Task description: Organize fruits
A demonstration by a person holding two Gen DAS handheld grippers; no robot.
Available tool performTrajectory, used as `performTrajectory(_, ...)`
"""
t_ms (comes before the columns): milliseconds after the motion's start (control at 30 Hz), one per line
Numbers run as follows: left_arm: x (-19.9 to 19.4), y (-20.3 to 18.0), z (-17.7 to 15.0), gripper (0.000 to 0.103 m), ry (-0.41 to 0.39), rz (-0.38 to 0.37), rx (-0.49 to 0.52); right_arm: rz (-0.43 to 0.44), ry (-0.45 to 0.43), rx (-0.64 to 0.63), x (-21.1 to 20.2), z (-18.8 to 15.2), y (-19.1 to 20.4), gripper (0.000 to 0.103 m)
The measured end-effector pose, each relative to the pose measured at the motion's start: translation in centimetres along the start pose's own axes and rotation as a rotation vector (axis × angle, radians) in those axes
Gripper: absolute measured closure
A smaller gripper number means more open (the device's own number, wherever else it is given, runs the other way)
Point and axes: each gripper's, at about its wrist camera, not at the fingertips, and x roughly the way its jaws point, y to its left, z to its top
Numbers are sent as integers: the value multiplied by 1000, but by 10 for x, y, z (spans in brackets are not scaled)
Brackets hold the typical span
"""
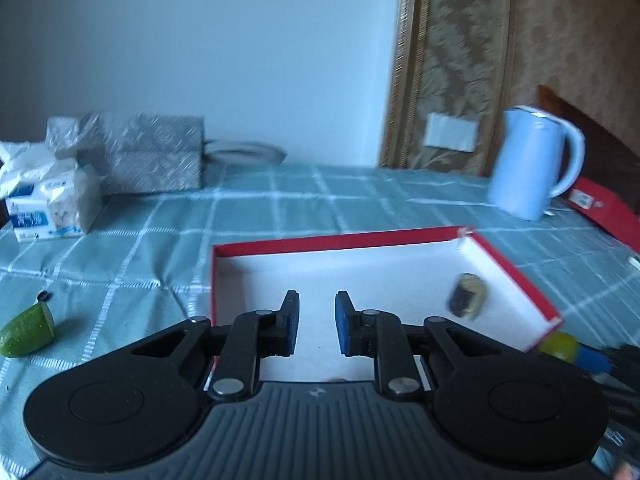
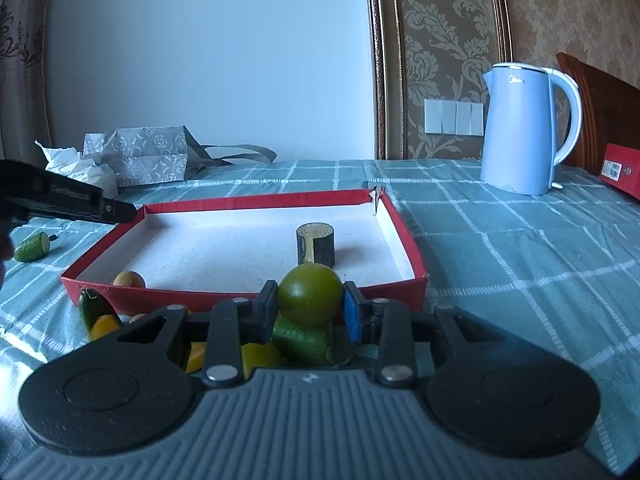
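Note:
A red box with a white inside [image 2: 200, 208] [image 1: 320, 238] lies on the checked tablecloth. A dark cylindrical fruit piece [image 2: 315, 245] [image 1: 466, 295] stands in it at the right, and a small tan round fruit [image 2: 129, 279] lies in its near left corner. My right gripper [image 2: 310, 306] is shut on a round green fruit [image 2: 310, 299], just in front of the box's near wall, above green and yellow pieces [image 2: 302, 340]. My left gripper [image 1: 317, 324] is open and empty over the box's near left part. A cut green piece [image 1: 28, 330] [image 2: 32, 247] lies left of the box.
A blue kettle [image 2: 524, 128] [image 1: 532, 164] stands at the back right, with a red box lid [image 2: 622, 174] beyond it. A grey gift bag [image 2: 140, 156] and a tissue pack [image 1: 48, 204] are at the back left. More fruit pieces [image 2: 98, 314] lie by the box's near left corner.

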Motion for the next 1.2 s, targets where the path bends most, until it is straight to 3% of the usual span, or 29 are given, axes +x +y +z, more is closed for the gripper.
performTrajectory(100,-27,-14,-10,83,-40,-55,80,6,12,2,2,0,-1,71)
performTrajectory(233,-47,-34,-31,81,-9,-95,143,6,11,-2,2,0,0,71)
performTrajectory(400,-51,-44,-57,81,-2,3,219,6,6,-3,2,0,0,71)
performTrajectory(533,-49,-29,-64,72,29,37,199,8,5,-8,1,-1,1,71)
performTrajectory(600,-45,-23,-64,72,40,61,187,7,4,-10,0,-1,1,71)
performTrajectory(833,-30,-18,-63,72,89,-22,146,3,7,-7,1,-1,1,71)
performTrajectory(1067,-12,-14,-64,74,141,-19,110,4,9,-7,1,-1,1,71)
performTrajectory(1200,-16,-17,-65,75,120,10,137,3,8,-6,1,-1,1,71)
